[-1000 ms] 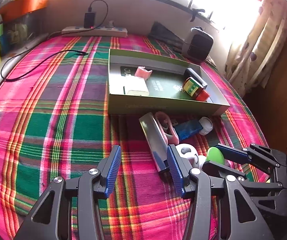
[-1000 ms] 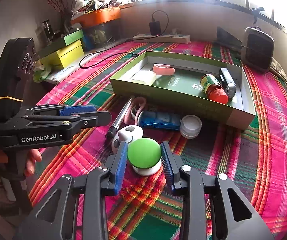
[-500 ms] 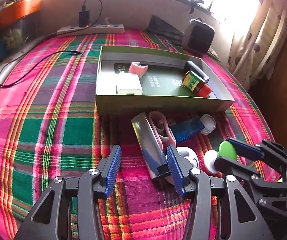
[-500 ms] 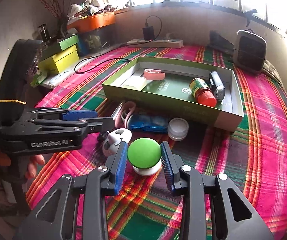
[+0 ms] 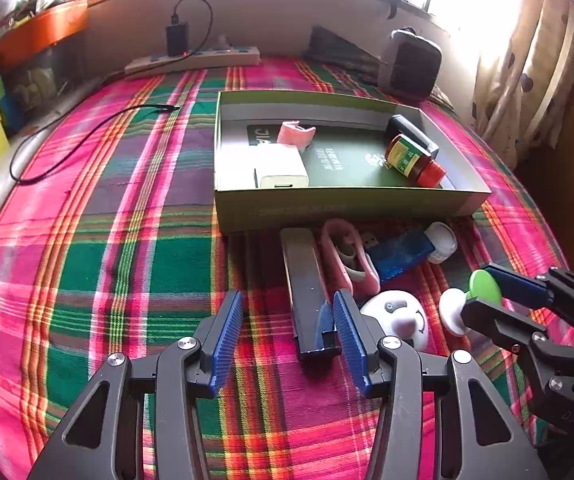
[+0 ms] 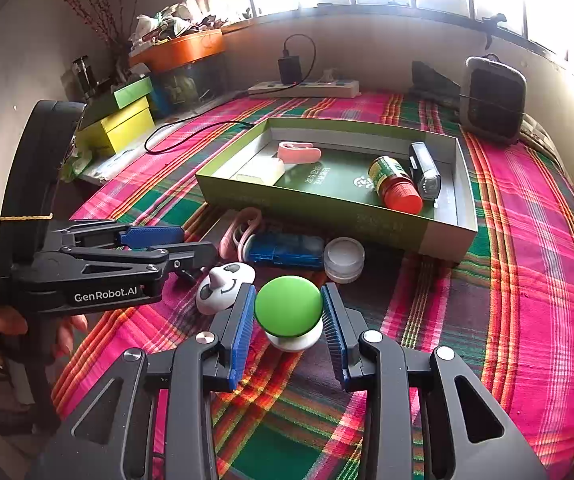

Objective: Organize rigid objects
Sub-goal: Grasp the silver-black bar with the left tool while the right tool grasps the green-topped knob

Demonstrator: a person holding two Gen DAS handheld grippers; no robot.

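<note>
Two tools over a plaid-covered tabletop, one spread wide, one clamped on a green knob.

Left tool [image 5: 287,336] has its blue pads wide apart with nothing gripped; the near end of a long dark flat bar [image 5: 303,288] lies just inside its right pad. Right tool [image 6: 288,320] has its pads pressed on the sides of a green-topped white knob [image 6: 289,312], lifted slightly off the plaid cloth [image 6: 527,280]. Just beside the knob lie a white panda-faced piece [image 6: 223,286], a clear round jar [image 6: 344,260], a blue case [image 6: 287,250] and a pink loop [image 6: 243,228]. Beyond them sits an open green box [image 6: 327,216] holding a red-capped bottle [image 6: 395,184], a black device [image 6: 425,172], a pink clip [image 6: 299,152] and a pale block [image 6: 261,170]. A power strip [image 6: 305,88] lies by the far wall.
</note>
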